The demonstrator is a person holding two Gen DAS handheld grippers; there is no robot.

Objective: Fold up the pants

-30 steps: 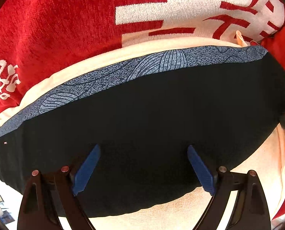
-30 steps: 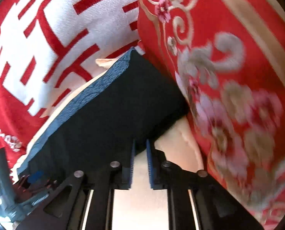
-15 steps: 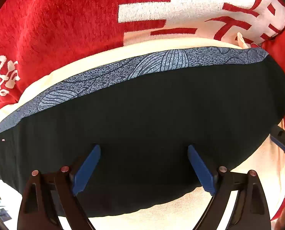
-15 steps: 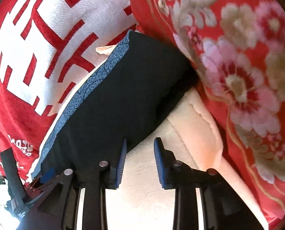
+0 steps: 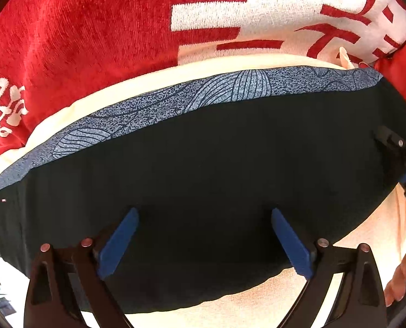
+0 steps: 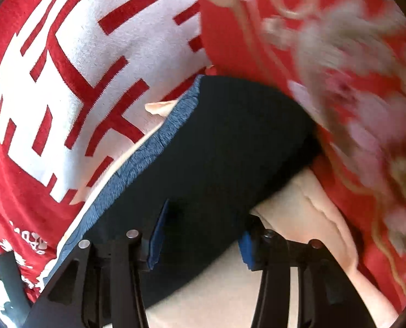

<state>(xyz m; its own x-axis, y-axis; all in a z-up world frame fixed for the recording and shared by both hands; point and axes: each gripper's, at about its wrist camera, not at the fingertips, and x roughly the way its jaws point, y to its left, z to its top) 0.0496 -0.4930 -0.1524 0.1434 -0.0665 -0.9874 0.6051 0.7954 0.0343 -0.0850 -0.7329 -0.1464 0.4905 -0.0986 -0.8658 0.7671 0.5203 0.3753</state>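
Note:
The black pants (image 5: 216, 169) lie folded into a long flat strip on a cream cloth (image 5: 121, 93). A blue patterned band (image 5: 203, 95) runs along their far edge. My left gripper (image 5: 203, 218) is open, its blue pads spread wide just above the near part of the strip, holding nothing. My right gripper (image 6: 205, 213) is open over the right end of the pants (image 6: 216, 150), its jaws astride the near edge. It also shows at the right edge of the left wrist view (image 5: 397, 147).
A red and white blanket (image 5: 93, 27) with large characters lies beyond the pants. A red floral quilt (image 6: 339, 82) rises right against the pants' right end. The cream cloth (image 6: 298, 213) is wrinkled beside the right gripper.
My right gripper has opened from nearly shut to wide and moved left over the pants' right end. The left gripper has barely moved.

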